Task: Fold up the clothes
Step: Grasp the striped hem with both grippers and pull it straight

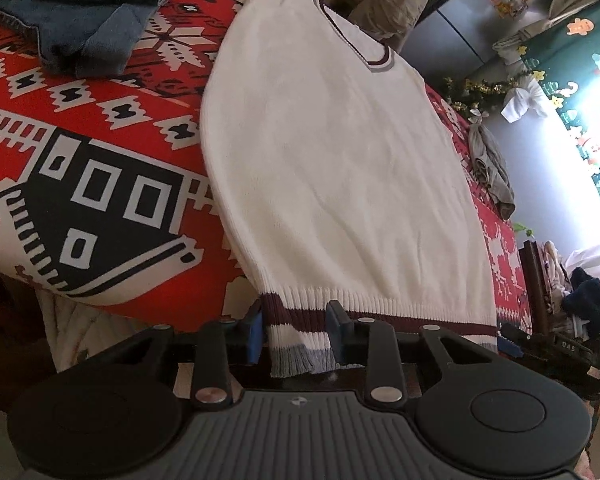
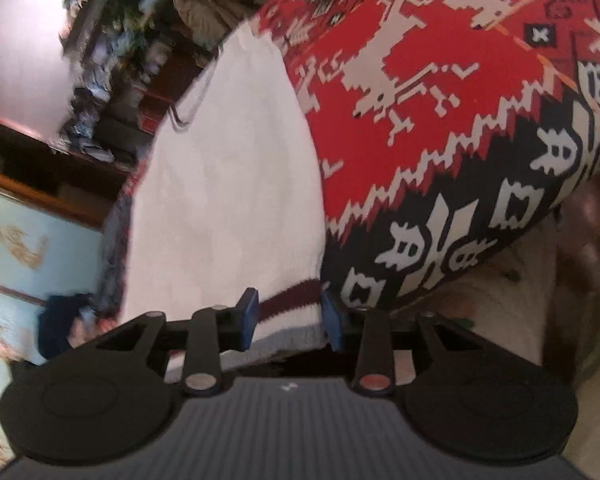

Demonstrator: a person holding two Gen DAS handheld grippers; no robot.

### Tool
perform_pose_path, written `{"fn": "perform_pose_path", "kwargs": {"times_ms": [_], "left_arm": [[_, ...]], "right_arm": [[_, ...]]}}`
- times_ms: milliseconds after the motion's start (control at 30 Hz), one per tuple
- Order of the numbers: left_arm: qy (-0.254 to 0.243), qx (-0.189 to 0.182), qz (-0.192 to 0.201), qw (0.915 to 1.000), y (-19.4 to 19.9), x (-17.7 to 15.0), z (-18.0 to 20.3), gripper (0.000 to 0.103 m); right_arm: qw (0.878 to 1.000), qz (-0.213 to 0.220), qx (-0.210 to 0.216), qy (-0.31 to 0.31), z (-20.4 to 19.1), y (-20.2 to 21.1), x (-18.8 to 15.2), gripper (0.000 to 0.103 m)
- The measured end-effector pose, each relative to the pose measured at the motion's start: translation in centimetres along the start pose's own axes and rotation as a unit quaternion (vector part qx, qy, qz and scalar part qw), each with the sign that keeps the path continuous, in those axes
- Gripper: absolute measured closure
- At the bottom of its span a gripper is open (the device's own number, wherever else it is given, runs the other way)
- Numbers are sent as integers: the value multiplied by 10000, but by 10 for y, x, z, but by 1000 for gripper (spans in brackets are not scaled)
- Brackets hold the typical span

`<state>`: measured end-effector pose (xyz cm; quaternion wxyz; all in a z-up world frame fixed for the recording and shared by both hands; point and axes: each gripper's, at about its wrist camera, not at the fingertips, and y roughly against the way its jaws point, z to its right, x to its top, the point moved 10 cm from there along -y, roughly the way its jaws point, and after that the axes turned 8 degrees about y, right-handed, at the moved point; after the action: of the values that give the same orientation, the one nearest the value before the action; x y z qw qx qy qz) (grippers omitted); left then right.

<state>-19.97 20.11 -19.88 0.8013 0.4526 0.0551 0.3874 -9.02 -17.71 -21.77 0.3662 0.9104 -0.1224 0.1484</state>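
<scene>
The white sweater [image 1: 340,168] lies flat on the red patterned blanket [image 1: 100,128], its striped hem [image 1: 300,320] hanging over the near edge. The left tongs [image 1: 300,330] sit at the hem's left corner — blue pads on either side, clenched on the ribbing. The right tongs [image 2: 288,316] frame the other corner [image 2: 288,312], but that view is blurred — whether they grip cannot be told. Folded jeans [image 1: 84,12] rest beyond.

A sweater [image 1: 332,160] lies flat on a blanket [image 1: 100,160] covering a bed. Folded jeans [image 1: 88,4] rest on the blanket, to the sweater's left and farther back.
</scene>
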Motion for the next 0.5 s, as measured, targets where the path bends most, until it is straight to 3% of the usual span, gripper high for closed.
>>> {"fn": "perform_pose_path", "kwargs": {"times_ms": [333,400,500], "left_arm": [[182,-129,32,9997,2,5,0,73],[185,-67,22,9998,1,5,-1,73],[177,21,-27,9998,-2,4,-1,73]], "right_arm": [[9935,-199,747,-837,2,-29,-7,67],[9935,-173,749,-841,-2,-36,-3,74],[9942,-139,651,-847,-4,-46,4,75]]}}
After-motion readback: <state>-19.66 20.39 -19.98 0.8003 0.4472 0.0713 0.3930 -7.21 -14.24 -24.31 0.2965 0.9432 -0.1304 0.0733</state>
